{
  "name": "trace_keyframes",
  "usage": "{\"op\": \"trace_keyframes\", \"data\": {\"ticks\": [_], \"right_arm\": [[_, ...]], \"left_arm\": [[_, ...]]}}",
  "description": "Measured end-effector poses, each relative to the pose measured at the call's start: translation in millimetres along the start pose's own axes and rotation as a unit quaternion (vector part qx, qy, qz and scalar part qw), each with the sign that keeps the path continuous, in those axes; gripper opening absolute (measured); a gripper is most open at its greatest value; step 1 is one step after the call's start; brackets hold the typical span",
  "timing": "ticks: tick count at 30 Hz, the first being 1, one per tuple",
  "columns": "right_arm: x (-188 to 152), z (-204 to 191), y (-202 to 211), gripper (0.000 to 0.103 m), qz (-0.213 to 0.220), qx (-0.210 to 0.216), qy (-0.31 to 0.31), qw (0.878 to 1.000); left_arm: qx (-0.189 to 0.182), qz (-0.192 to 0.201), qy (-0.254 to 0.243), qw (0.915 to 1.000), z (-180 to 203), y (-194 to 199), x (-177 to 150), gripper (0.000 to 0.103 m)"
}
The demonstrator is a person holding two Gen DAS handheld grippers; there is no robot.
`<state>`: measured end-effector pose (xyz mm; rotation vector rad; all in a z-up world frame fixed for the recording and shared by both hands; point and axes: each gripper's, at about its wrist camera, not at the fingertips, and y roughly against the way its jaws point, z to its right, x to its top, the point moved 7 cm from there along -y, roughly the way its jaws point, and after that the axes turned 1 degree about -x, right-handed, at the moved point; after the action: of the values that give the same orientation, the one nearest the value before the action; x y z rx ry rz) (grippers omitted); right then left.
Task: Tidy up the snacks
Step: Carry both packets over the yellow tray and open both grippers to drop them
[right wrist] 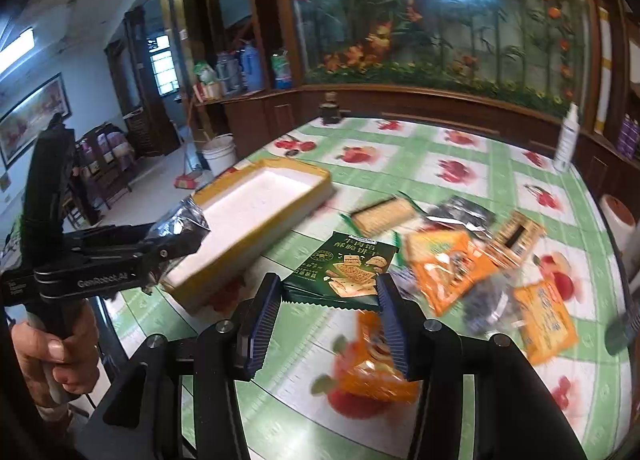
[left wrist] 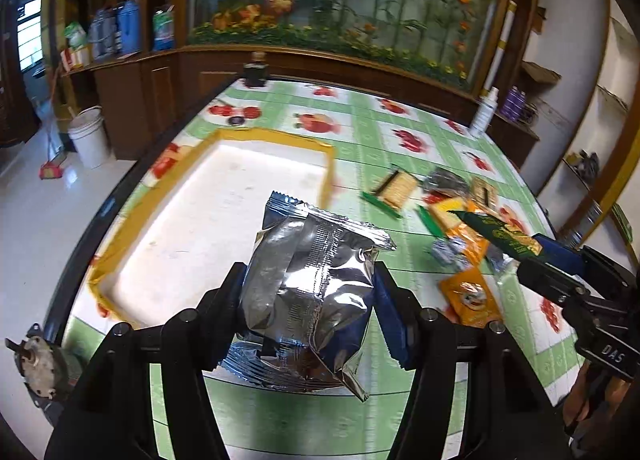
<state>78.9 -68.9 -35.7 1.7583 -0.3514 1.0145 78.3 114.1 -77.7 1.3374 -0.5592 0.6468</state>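
We hold two snacks aloft above the green-checked, fruit-printed tablecloth. Our left gripper is clamped on a crinkled silver foil snack bag, its fingers pressing the bag's two sides. Our right gripper pinches the near serrated edge of a flat dark-green cracker packet, which sticks out forward from the fingers.

The coming move turns on the shallow white tray with the yellow rim. It lies directly ahead of the left gripper, just beyond the foil bag, its long axis running away toward the far table edge. From the right gripper it sits ahead and to the left, so we judge the left hand the nearer and likely first to drop its load. The tray appears to hold nothing yet.

The remaining snacks, among them orange packets and a clear-wrapped stack of crackers, lie scattered to the tray's right, blurred in both views.
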Motion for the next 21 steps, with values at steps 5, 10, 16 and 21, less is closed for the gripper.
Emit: {"op": "trace_keyframes", "data": {"ticks": [5,10,16,21], "right_arm": [[26.9,-37.8,-36.9,0.050,0.004,0.084,-0.001,0.996],[47.5,-74.6,-86.7,0.050,-0.012,0.112,0.023,0.993],[56.1,-98.4,-145.9,0.050,-0.049,0.124,0.029,0.991],[46.8,-107.2,-179.3,0.050,-0.082,0.129,0.034,0.988]], "left_arm": [[0.026,-0.008,0.042,0.9987,-46.0,-12.4,7.9,0.060],[0.048,-0.018,0.055,0.9972,-73.0,-32.0,15.6,0.060],[0.061,-0.044,0.076,0.9943,-96.9,-55.6,5.0,0.060],[0.058,-0.060,0.085,0.9929,-106.7,-65.0,-4.5,0.060]]}}
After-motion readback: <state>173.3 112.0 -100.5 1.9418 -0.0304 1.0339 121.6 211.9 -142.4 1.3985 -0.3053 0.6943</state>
